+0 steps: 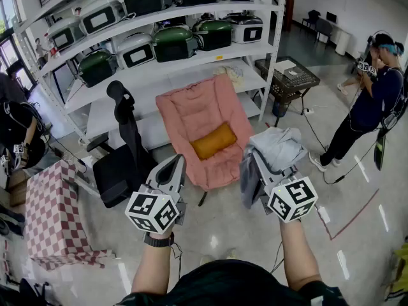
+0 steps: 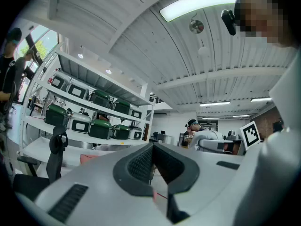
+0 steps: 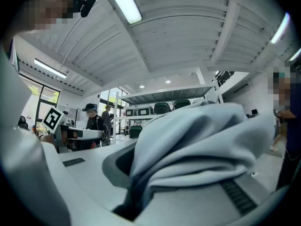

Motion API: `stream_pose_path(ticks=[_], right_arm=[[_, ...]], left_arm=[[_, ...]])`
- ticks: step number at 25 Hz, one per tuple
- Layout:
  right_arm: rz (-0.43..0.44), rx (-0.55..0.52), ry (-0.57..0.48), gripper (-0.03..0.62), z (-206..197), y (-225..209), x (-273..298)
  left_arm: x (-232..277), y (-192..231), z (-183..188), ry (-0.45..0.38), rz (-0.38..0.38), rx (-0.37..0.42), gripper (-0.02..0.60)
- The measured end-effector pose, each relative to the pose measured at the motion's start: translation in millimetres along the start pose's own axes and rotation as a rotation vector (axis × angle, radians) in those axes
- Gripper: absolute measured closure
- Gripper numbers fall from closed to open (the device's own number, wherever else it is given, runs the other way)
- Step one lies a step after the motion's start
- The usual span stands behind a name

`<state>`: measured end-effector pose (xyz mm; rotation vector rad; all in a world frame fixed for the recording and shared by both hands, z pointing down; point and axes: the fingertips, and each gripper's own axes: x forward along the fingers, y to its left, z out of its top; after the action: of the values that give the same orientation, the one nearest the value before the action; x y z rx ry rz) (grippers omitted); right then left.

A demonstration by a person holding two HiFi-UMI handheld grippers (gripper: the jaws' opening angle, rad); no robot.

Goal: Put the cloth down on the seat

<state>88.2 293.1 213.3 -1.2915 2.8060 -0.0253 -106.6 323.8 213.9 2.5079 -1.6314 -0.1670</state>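
One grey cloth (image 1: 277,146) is clenched in the right gripper (image 1: 254,158) jaws, over the floor (image 1: 229,228) beside the one pink seat's (image 1: 191,110) right edge. The left gripper (image 1: 177,162) jaws are closed, empty.

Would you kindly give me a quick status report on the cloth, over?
Right gripper shut on pale grey cloth, held aloft. Left gripper shut, empty. Pink padded seat ahead, yellow cushion on it.

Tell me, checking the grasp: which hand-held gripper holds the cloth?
The right hand-held gripper, clamped on grey cloth; left hand-held gripper empty.
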Motion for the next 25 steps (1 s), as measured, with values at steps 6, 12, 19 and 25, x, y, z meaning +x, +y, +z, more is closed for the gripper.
stream_pose_path(ticks=[6,12,19,25], right_arm=[[0.006,-0.006,0.006,0.562,-1.2,-7.8,-0.9],[0.002,-0.028,0.007,0.562,-4.0,-10.3,-3.2],[0.018,-0.005,-0.011,0.562,1.5,-19.0,-8.1],[0.019,0.004,-0.022,0.562,2.8,-38.2,-13.2]], left_arm=[[7.5,-6.3,-5.4,0.007,-0.001,-0.006,0.577],[10.5,-11.3,-12.2,0.013,-0.002,-0.01,0.577],[18.5,-21.4,-14.0,0.013,-0.005,-0.01,0.577],[28.9,-28.4,-13.2,0.005,0.012,-0.001,0.577]])
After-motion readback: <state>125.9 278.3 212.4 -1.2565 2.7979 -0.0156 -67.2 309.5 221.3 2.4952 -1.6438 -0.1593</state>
